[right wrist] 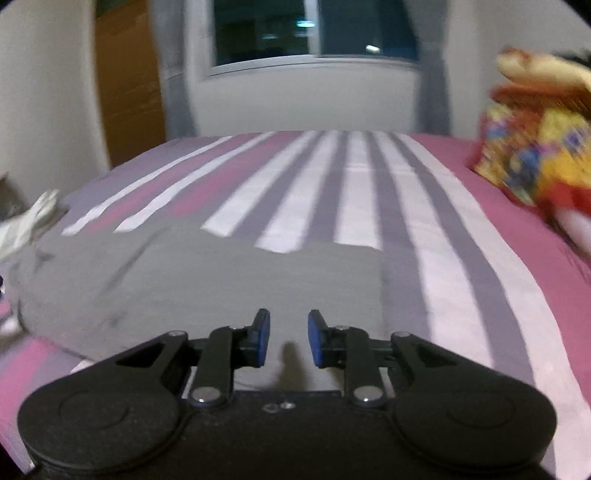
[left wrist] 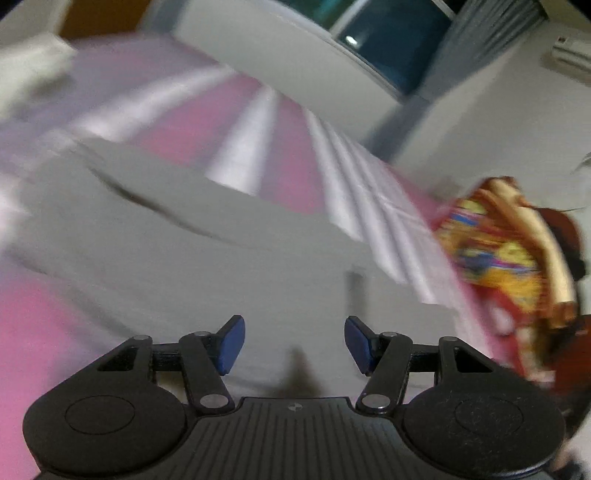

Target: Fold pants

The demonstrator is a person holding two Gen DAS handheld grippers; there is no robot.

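The left tongs (left wrist: 294, 343) stand half open with nothing between the blue pads (left wrist: 233, 343), hanging over the grey pants (left wrist: 207, 258), which lie spread on the bed (left wrist: 22, 350). The right tongs (right wrist: 289, 338) are narrow, a small gap between the pads (right wrist: 263, 338), and they too are empty above the same grey pants (right wrist: 192, 280). Both views are blurred, so the exact edge of the cloth under each pair is hard to read.

The step in hand looks like a reach for a fresh hold before a fold. To do it well, each pair of tongs should come down onto a hem or corner of the pants rather than the flat middle, where the pads would only skid or pinch up the sheet below. The right tongs look too narrow to take an edge cleanly and would need to widen first. The two grips should land on matching points of the same edge, so the fold lifts evenly and no diagonal crease forms. Catching only the top layer, not the striped sheet (right wrist: 354, 192), is the main risk.

Counted: two tongs, one garment of grey pants, one bed with one pink, white and grey striped sheet. At the bed's right side sits one bright patterned bundle (right wrist: 535, 155) of yellow and red. One crumpled pale cloth (right wrist: 33, 221) lies at the left edge in the right view. One window (right wrist: 314, 33) faces the bed.
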